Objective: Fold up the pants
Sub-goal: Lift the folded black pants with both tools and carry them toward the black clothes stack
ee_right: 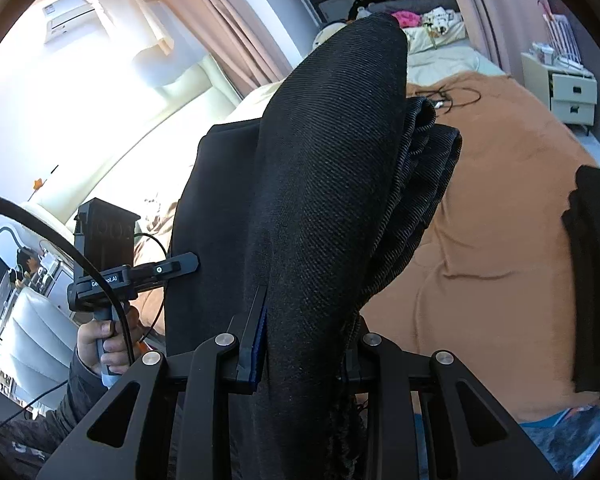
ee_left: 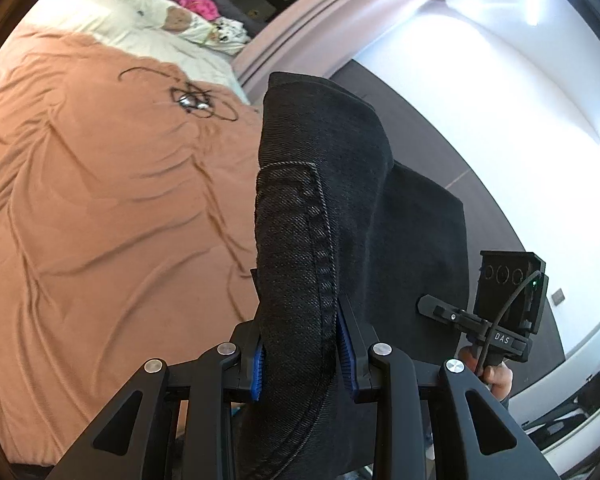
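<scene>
Item: pants (ee_left: pixel 324 208), black denim, one pair. We hold them off the bed, bunched in thick rolls, above the orange bedspread (ee_left: pixel 100 220) and toward its edge nearest us; a flat panel of the cloth hangs between the two tools.

Left gripper (ee_left: pixel 304 356): jaws closed on a stitched seam roll of the pants, blue pads pressing on either side. Right gripper (ee_right: pixel 304 344): jaws clamped on another thick roll with several layers stacked beside it; only the left blue pad shows, the other is covered by cloth.

Risks, as we judge them:
- Each grip takes a fat bundle rather than one edge, so inner layers may slide out under the garment's weight and leave a crooked fold.
- With the cloth rolled, we cannot tell which edge is waistband and which is hem; laying it down so may trap a twist.
- The dark cable (ee_left: pixel 180 96) lying on the bedspread toward its far edge may catch under the pants if we lay them that far up.
- A dark folded item (ee_right: pixel 596 280) sits at the bedspread's right edge; a wide swing may knock it.

Writing: "DAS" on the other tool's clamp in the left view; "Ge…ot.AI", partly hidden by a cable, on the clamp in the right view.
</scene>
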